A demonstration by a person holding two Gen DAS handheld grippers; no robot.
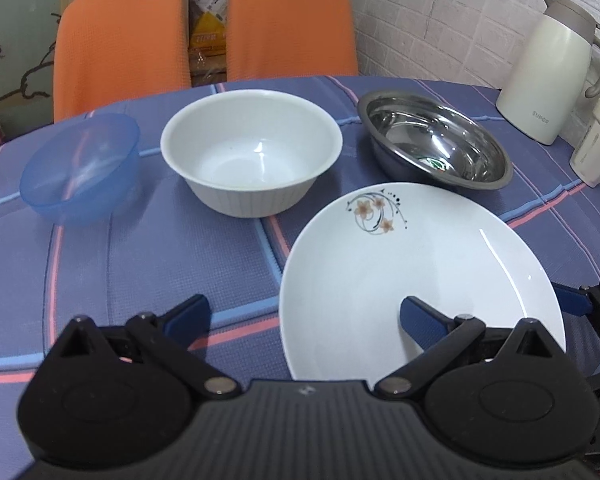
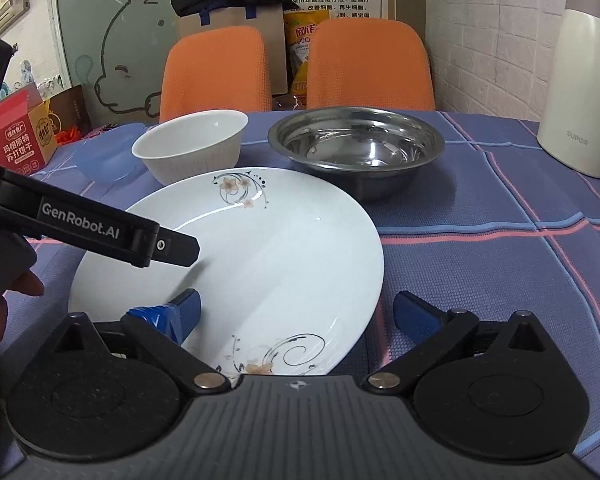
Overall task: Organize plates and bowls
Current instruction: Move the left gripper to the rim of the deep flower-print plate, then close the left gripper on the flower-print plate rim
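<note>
A white plate (image 1: 420, 256) (image 2: 260, 248) with flower prints lies on the checked tablecloth, nearest to me. My left gripper (image 1: 304, 318) is open and straddles the plate's left rim, one blue finger over the plate and the other over the cloth. My right gripper (image 2: 300, 314) is open and straddles the plate's right rim the same way. Behind the plate stand a white bowl (image 1: 252, 152) (image 2: 192, 148), a steel bowl (image 1: 436, 140) (image 2: 356, 148) and a blue plastic bowl (image 1: 80, 168) (image 2: 108, 156), all empty and upright.
A cream thermos jug (image 1: 552, 68) (image 2: 580, 88) and a small white container (image 1: 596, 148) stand at the table's right by the brick wall. Two orange chairs (image 1: 120, 40) (image 2: 216, 68) face the far edge. A red box (image 2: 20, 132) sits beyond the table on the left.
</note>
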